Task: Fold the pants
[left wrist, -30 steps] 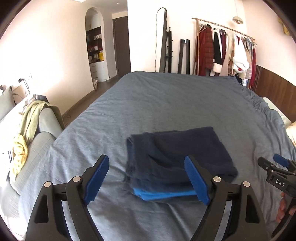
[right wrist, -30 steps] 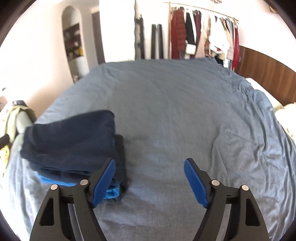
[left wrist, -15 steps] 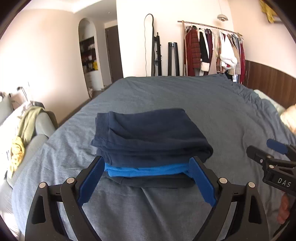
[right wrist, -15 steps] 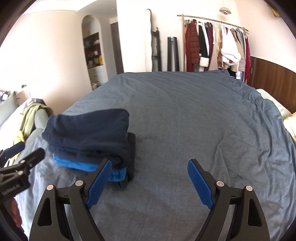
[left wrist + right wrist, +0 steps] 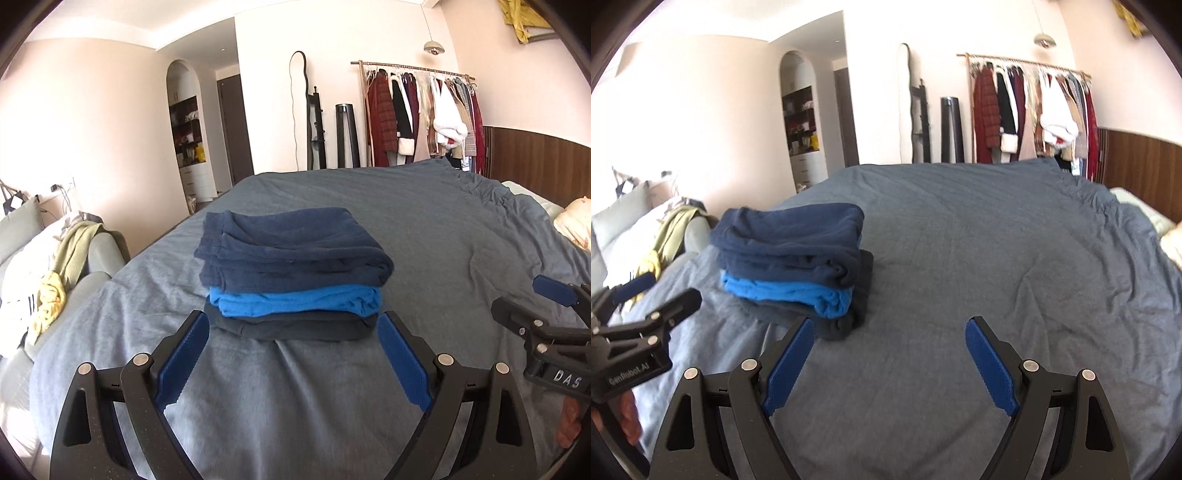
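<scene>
Folded navy pants (image 5: pixel 291 251) lie on top of a stack, over a bright blue garment (image 5: pixel 295 302) and a dark grey one (image 5: pixel 295 328), on the blue-grey bed (image 5: pixel 424 229). The stack shows at the left in the right wrist view (image 5: pixel 790 243). My left gripper (image 5: pixel 291 358) is open and empty, just in front of the stack, apart from it. My right gripper (image 5: pixel 890 362) is open and empty over bare bedding to the right of the stack; it also shows in the left wrist view (image 5: pixel 546 314).
A grey sofa (image 5: pixel 44 266) with yellow and green clothes stands left of the bed. A clothes rack (image 5: pixel 421 110) stands by the far wall. Pillows (image 5: pixel 572 225) and a wooden headboard (image 5: pixel 535 162) are at the right.
Both grippers have dropped lower and drawn back from the stack, so it now appears more side-on. The pants lie still on the stack.
</scene>
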Action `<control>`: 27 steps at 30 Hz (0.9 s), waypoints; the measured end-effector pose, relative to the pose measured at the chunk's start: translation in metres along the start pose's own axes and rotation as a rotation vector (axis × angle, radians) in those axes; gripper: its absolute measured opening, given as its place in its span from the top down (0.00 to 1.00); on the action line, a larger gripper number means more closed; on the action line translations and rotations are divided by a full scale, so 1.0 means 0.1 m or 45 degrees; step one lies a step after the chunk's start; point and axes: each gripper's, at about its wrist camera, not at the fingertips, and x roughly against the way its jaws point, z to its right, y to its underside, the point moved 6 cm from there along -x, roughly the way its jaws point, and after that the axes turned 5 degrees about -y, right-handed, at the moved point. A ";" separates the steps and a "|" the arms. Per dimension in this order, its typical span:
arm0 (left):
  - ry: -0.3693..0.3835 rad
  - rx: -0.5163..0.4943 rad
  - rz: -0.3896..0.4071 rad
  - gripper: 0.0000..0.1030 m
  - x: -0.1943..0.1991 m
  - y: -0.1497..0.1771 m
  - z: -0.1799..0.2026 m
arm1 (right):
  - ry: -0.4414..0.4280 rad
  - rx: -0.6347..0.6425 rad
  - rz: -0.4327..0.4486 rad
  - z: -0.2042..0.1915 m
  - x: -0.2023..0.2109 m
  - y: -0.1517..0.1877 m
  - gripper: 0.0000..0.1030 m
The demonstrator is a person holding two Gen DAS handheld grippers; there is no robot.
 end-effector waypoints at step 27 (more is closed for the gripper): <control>0.059 0.085 0.051 0.03 1.10 0.25 0.08 | 0.096 -0.063 0.083 0.11 1.23 0.34 0.18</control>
